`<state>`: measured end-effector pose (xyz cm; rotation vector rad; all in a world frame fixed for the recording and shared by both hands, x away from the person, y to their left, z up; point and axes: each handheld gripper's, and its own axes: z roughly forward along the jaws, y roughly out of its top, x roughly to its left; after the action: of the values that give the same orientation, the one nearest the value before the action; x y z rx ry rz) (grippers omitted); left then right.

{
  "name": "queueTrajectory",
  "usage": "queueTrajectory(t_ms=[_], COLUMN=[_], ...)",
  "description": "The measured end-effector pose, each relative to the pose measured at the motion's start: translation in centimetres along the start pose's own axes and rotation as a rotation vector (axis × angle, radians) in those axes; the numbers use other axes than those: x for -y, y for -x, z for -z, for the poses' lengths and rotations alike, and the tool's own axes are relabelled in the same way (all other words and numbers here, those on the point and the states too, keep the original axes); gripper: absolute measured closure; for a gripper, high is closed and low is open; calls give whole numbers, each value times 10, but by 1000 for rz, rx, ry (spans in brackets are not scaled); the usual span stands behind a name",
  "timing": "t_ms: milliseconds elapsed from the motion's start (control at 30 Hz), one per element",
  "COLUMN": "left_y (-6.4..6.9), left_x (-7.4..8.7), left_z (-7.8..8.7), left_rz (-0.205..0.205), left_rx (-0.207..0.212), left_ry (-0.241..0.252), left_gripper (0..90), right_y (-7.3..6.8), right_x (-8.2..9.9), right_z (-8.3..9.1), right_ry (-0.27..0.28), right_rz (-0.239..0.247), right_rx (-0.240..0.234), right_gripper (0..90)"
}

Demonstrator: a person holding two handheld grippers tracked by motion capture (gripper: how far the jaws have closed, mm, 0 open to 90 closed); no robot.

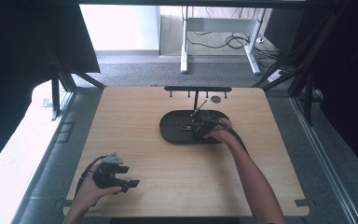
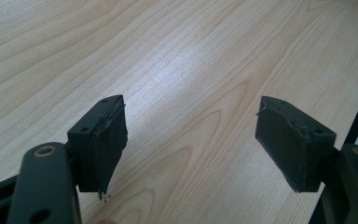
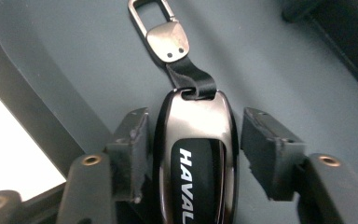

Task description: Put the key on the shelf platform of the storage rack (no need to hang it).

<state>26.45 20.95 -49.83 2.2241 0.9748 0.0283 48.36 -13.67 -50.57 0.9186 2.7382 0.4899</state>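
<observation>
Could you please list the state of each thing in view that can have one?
Glossy black HAVAL key fob: lying in the tray, between the jaws, a gap on the right side.
Metal clasp: closed, lying flat.
Dark oval tray: flat on the table.
Right hand-held gripper: open, around the fob.
Left hand-held gripper: open, empty.

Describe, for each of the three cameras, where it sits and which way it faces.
High view: above the person's side, facing forward and down on the wooden table; both forearms show.
Left gripper view: rides the left gripper, facing bare tabletop.
Right gripper view: rides the right gripper, facing the key fob lying in the dark tray.
Shared: high and right views show the tray.
</observation>
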Motion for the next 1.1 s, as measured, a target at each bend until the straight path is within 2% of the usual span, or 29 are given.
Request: queueTrajectory(t_ms=[100,233,633,833,900,933,1100], left_y=[0,3,4,5,5,5,6], left_x=[0,-1,-2,-2,-2,-2,-2], left_z=[0,1,1,2,2,2,1], left_rz=[-3,-9,-12,-12,-12,-12,-10], left_rx=[-1,-1,-2,-4,-3,-4,-3], left_ry=[-2,4,3,6,6,7,6], left_gripper=[253,253,253,253,253,253,253], right_y=[-1,-4,-22,-34,-37,-41,-49], right_x=[0,1,17,40,45,58,85], right_z=[5,16,55,76,79,85,94], right_ry=[28,71,208,286,296,341,386], right_rz=[3,-17,-2,-4,-6,-13,-14], right_rx=[13,28,24,6,6,1,-30], right_gripper=[369,350,334,346,350,370,394])
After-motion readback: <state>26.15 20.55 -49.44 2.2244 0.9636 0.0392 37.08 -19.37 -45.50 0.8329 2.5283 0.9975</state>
